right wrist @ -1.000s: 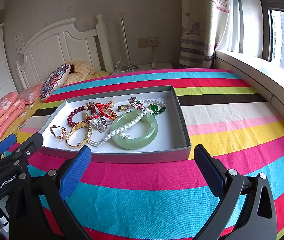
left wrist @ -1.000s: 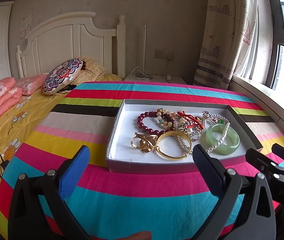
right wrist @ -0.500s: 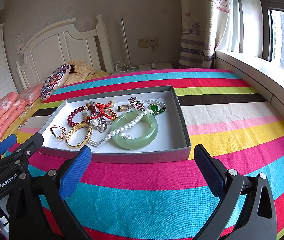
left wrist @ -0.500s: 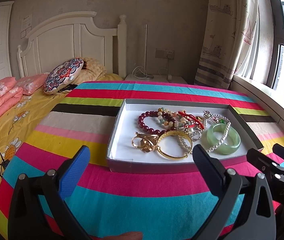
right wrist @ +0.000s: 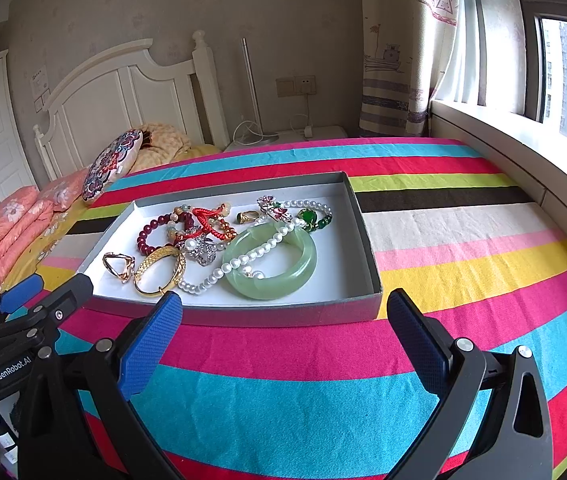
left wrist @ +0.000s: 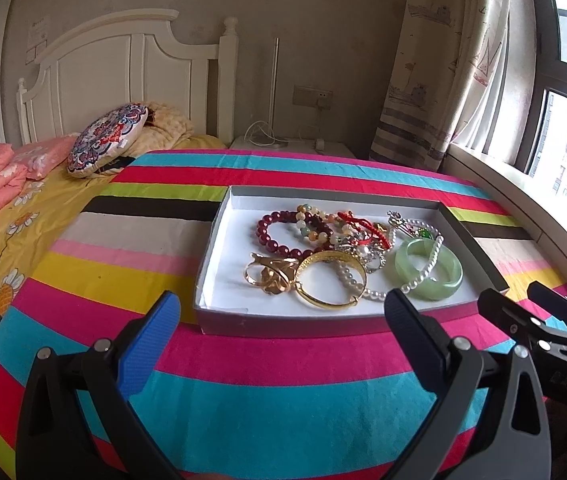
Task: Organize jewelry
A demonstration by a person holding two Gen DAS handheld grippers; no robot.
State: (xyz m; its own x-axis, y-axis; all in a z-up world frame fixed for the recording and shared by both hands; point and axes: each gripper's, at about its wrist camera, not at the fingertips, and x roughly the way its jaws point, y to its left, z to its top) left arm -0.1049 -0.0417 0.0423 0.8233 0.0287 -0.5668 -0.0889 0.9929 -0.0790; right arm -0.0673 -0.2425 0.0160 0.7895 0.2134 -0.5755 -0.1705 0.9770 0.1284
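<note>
Bedroom daylight from a window on the right falls on a table covered with a bright striped cloth (right wrist: 443, 264), set beside a bed with a yellow floral sheet (left wrist: 23, 216) and a white headboard. On the cloth sits a shallow grey cardboard box with a white inside (right wrist: 359, 216), and all the jewellery in view lies in it, crowded toward the middle and right with the left part of the floor bare. A pale green jade bangle (right wrist: 271, 266) lies flat near the front, with a string of white pearls (right wrist: 243, 258) draped across it. To its left are a gold bangle (right wrist: 159, 270), a gold angular ring (right wrist: 117, 266), a dark red bead bracelet (right wrist: 155, 236), a red cord bracelet (right wrist: 211, 224) and a silver sparkling piece (right wrist: 201, 250), several overlapping or tangled. Behind lie a small gold ring (right wrist: 248, 217) and a green stone piece (right wrist: 311, 218). Such a heap would fit pieces gathered into the box, or pieces waiting to be separated; which cannot be told. The left gripper (left wrist: 279, 322) and the right gripper (right wrist: 283, 322) hover side by side just short of the box's front wall, low over the cloth and pointed at it. Both sets of jaws are spread wide, with nothing between them.
</note>
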